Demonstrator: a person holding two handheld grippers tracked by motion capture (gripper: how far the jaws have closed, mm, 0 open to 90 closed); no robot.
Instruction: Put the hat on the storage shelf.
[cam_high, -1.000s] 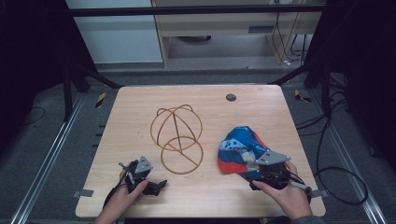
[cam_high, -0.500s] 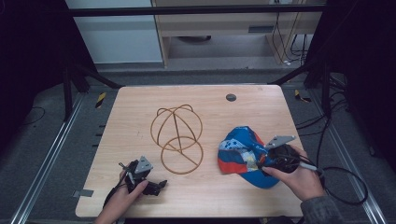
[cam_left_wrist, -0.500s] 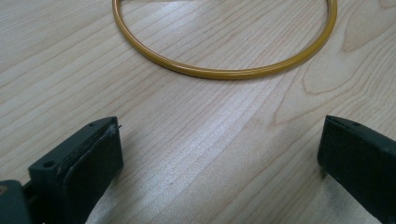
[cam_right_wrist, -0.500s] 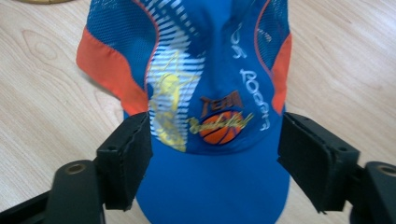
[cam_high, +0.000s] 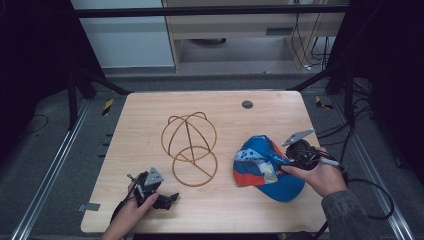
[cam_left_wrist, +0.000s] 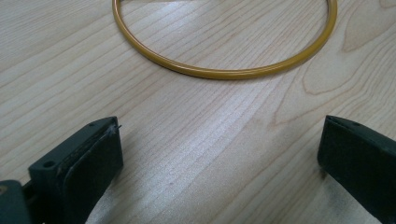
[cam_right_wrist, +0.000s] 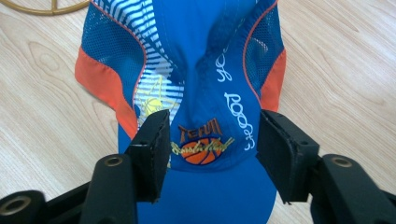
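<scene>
From the high view, we see a wooden table (cam_high: 150, 115) with a gold wire stand (cam_high: 189, 148) near the middle. The stand is a round frame with a ring lying flat in front of it, and it looks like the right shape to carry a hat. The blue cap (cam_high: 265, 165) lies just to the right of the stand, close to us, with its brim pointing our way. We think it lies there so it can be picked up and set on the stand. Our right gripper (cam_high: 290, 161) reaches in at the front of the cap from the right side. Our left gripper (cam_high: 167, 199) rests low by the near left edge, just in front of the ring, as if it waits its turn.

In the left gripper view, the jaws stand wide apart with bare wood between them. They hold nothing. The gold ring (cam_left_wrist: 224, 72) curves a little way ahead.

In the right gripper view, the cap (cam_right_wrist: 196, 70) sits straight ahead with the ball picture (cam_right_wrist: 201, 149) between the two jaws. The jaws have just been closing in on the front of the cap, one on each side of the raised middle part. We see small gaps beside the pads, so we think they do not pinch the cloth yet. This spot above the brim is stiff, so it is a good place to grab.
</scene>
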